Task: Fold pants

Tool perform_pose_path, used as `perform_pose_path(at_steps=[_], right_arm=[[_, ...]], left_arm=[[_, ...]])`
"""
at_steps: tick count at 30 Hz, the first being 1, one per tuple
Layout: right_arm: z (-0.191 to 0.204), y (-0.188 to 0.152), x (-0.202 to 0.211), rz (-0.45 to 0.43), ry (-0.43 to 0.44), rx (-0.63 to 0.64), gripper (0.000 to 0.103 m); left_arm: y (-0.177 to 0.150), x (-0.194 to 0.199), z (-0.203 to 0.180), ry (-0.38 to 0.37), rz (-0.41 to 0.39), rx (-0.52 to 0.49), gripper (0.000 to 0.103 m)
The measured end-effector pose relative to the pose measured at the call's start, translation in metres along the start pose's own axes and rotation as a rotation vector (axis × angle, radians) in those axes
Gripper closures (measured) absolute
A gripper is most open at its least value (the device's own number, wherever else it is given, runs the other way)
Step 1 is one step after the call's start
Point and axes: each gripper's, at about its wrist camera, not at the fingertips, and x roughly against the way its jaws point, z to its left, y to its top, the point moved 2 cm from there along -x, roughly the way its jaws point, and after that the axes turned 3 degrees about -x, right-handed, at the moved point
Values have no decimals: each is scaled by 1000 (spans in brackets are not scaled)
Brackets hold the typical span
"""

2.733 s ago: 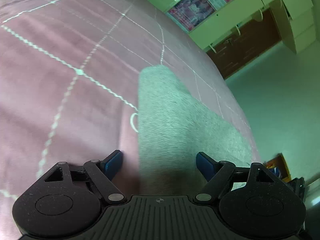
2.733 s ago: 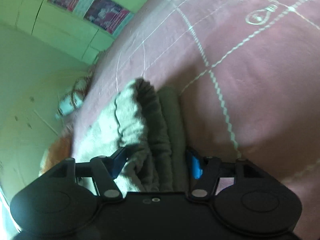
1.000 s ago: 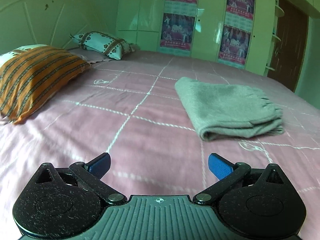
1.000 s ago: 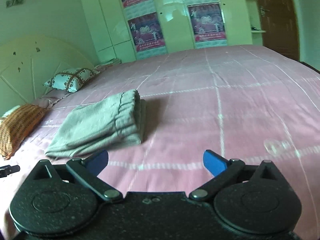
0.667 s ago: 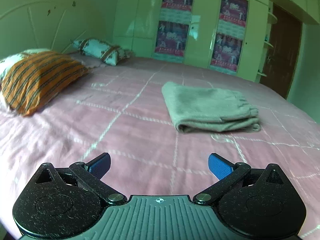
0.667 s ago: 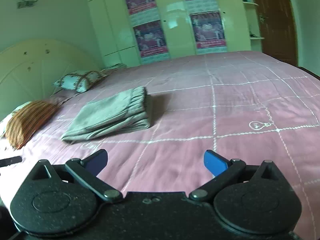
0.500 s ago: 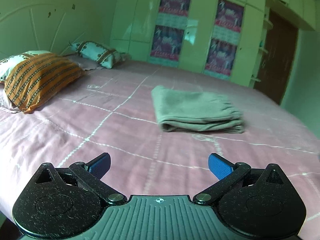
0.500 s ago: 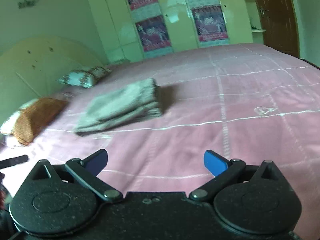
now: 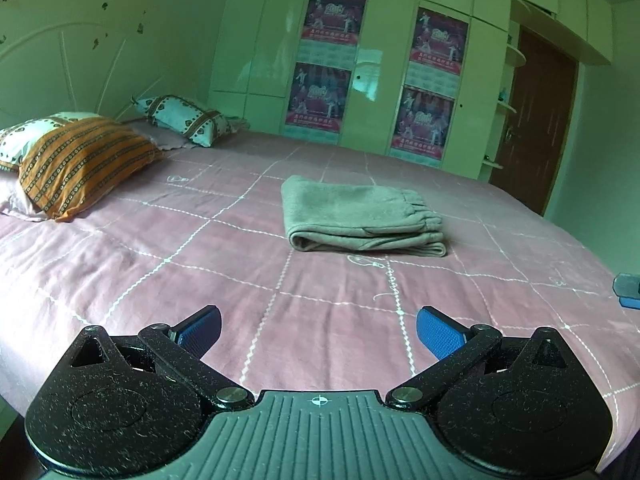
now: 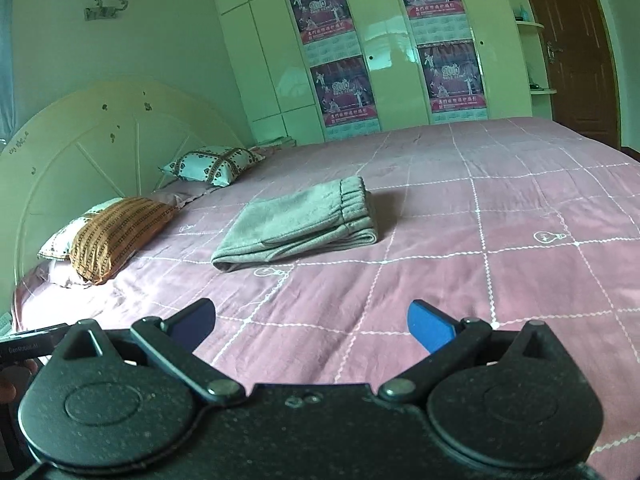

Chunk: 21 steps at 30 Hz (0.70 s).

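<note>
Nearest the cameras, the left gripper point(image 9: 318, 330) and right gripper point(image 10: 311, 322) hung with jaws spread wide and empty above the near edge of the bed point(image 9: 160, 280). Well beyond them the pants point(image 9: 360, 214) lay as a compact folded stack mid-bed, short of the pillows point(image 9: 80, 160). The folding looked finished, so the next move likely called only for keeping clear.

Home bedroom: pink-quilted bed point(image 9: 160, 264), pillows point(image 9: 80, 160), headboard point(image 10: 80, 152), poster-covered wardrobe point(image 9: 380, 60).

bed point(image 9: 160, 272), pink quilt | on it: folded pants point(image 9: 360, 214), orange pillow point(image 9: 84, 160), patterned pillow point(image 9: 184, 120)
</note>
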Motion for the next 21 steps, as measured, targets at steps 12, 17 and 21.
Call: perform_pose_path(at_steps=[12,17,21], right_arm=[[20,-8,19,-33,3,0,6],[34,-3,36,-66,17,45,6],[37,6,46,-91,41,59,6]], left_arm=[[5,20,-23,-21,-24,-29,0],[11,35,-44,-37,-45,-57,0],[14,42,-58,-41,-57,-83,0]])
